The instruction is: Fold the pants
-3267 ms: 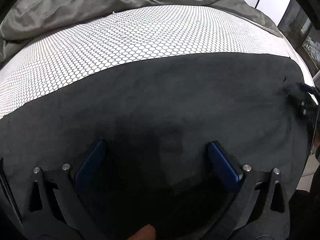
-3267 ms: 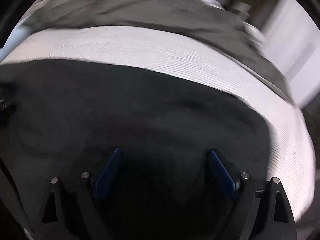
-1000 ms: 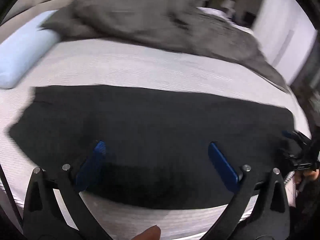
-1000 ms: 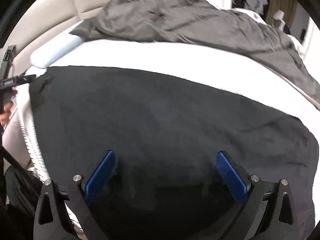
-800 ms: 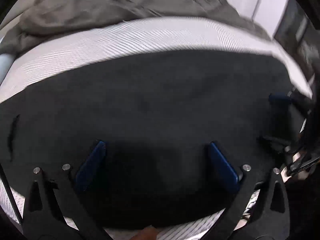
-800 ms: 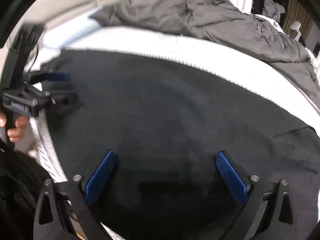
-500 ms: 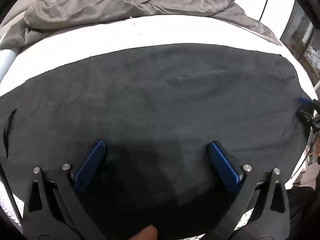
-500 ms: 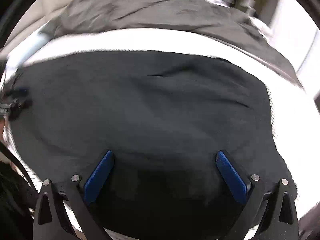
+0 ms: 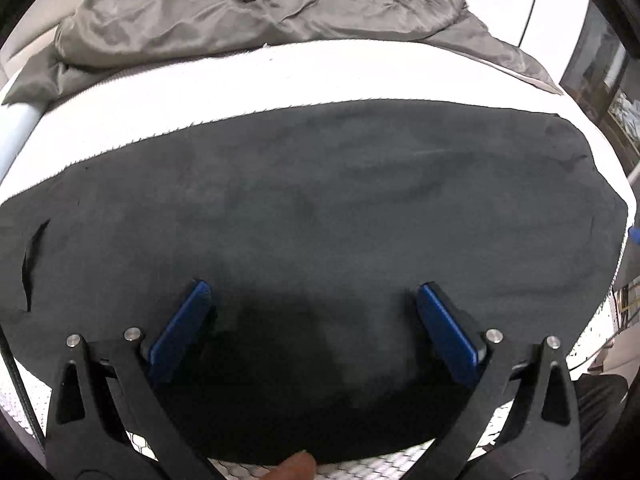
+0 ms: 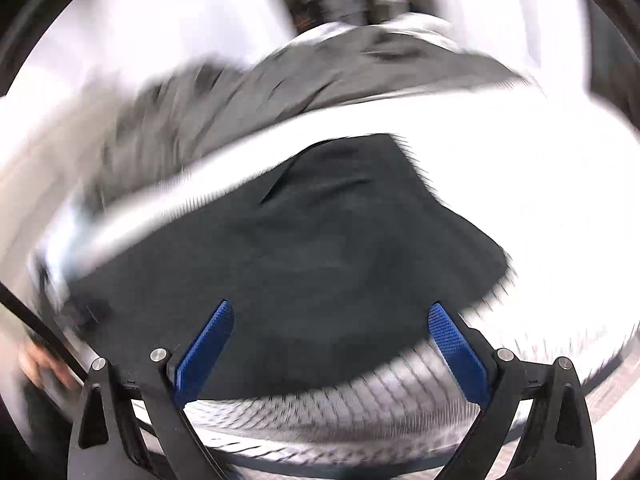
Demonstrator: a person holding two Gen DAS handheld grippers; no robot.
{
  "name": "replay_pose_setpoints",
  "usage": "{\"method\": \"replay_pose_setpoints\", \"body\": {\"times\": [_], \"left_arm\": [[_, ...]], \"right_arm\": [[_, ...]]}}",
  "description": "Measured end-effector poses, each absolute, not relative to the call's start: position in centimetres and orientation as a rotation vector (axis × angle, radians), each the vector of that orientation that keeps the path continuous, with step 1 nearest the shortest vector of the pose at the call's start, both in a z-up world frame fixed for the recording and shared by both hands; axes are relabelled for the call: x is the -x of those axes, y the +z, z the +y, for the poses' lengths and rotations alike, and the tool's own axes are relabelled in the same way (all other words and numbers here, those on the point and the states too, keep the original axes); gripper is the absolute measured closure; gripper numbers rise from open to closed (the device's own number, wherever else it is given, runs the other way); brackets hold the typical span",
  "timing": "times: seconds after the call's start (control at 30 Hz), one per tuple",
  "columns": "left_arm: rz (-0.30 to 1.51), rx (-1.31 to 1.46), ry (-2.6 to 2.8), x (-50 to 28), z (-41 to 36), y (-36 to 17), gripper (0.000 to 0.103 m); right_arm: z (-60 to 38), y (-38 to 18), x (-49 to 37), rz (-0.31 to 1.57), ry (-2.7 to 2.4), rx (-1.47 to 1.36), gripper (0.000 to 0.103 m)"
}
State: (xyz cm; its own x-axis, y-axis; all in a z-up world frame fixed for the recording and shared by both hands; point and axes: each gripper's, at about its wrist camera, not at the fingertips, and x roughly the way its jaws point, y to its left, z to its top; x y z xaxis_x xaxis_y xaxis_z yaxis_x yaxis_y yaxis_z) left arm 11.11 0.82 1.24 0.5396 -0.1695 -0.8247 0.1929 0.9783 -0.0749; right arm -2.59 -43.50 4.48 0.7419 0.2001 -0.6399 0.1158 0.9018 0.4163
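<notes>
My left gripper point(image 9: 312, 320) hangs over the pants point(image 9: 320, 208), its two blue-padded fingers point(image 9: 180, 328) spread wide with nothing between them. The pants lie flat as one broad black sheet across the near part of the bed point(image 9: 280, 76), spreading out ahead of this gripper and to both sides of it. Their near edge runs just beneath my fingers, where a strip of white honeycomb-patterned mattress cover shows. A pocket slit point(image 9: 34, 256) opens on the cloth far to the left. Beyond the far edge of the pants comes a bare white band of mattress, and past that a crumpled grey duvet point(image 9: 260, 12) piled along the far side. A pale blue pillow point(image 9: 16, 136) pokes in at the left edge.

My right gripper point(image 10: 330, 340) is also spread open and empty, its blue pads point(image 10: 204, 348) wide apart. This view is badly smeared by motion, so fine detail is lost. The pants point(image 10: 320, 248) lie ahead of and between the fingers, narrowing to a corner at the far end, with white mattress point(image 10: 540, 200) to the right of them and below them near the fingers. The right pad sits over the mattress just beside the cloth's edge, while the left pad is over the black cloth. The grey duvet point(image 10: 280, 92) lies beyond.
</notes>
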Motion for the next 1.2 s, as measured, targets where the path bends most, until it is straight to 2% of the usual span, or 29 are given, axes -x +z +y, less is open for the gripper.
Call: {"method": "replay_pose_setpoints", "body": {"times": [0.27, 0.4, 0.47, 0.5, 0.53, 0.63, 0.8, 1.0, 1.2], "left_arm": [[0.948, -0.036, -0.362, -9.3, -2.7, 2.6, 0.000], [0.958, -0.130, -0.370, -9.0, -4.8, 1.4, 0.000], [0.969, -0.152, -0.361, -9.1, -5.2, 0.7, 0.000], [0.972, -0.143, -0.363, -9.2, -5.2, 0.7, 0.000], [0.975, -0.128, -0.363, -9.2, -5.0, 0.8, 0.000], [0.969, -0.102, -0.326, -9.4, -4.1, 1.2, 0.000], [0.956, -0.027, -0.259, -9.4, -1.0, 2.0, 0.000], [0.950, 0.139, -0.181, -9.5, 5.6, 2.9, 0.000], [0.937, 0.279, -0.114, -9.2, 11.6, 3.1, 0.000]], "right_arm": [[-47.3, 1.1, 1.8, 0.718, 0.103, -0.707, 0.009], [-47.3, 1.3, -0.9, 0.687, 0.091, -0.692, 0.019], [-47.3, 1.5, -2.9, 0.701, 0.074, -0.705, 0.036], [-47.1, 1.6, -3.5, 0.706, 0.060, -0.703, 0.055], [-46.5, 1.8, -3.4, 0.707, 0.048, -0.696, 0.069], [-44.3, 3.8, -3.9, 0.666, 0.025, -0.618, 0.079], [-38.2, 8.1, -4.1, 0.585, 0.086, -0.472, 0.084], [-26.2, 11.8, -6.3, 0.597, 0.267, -0.265, 0.084], [-12.2, 10.1, -8.7, 0.709, 0.492, -0.059, 0.082]]}}
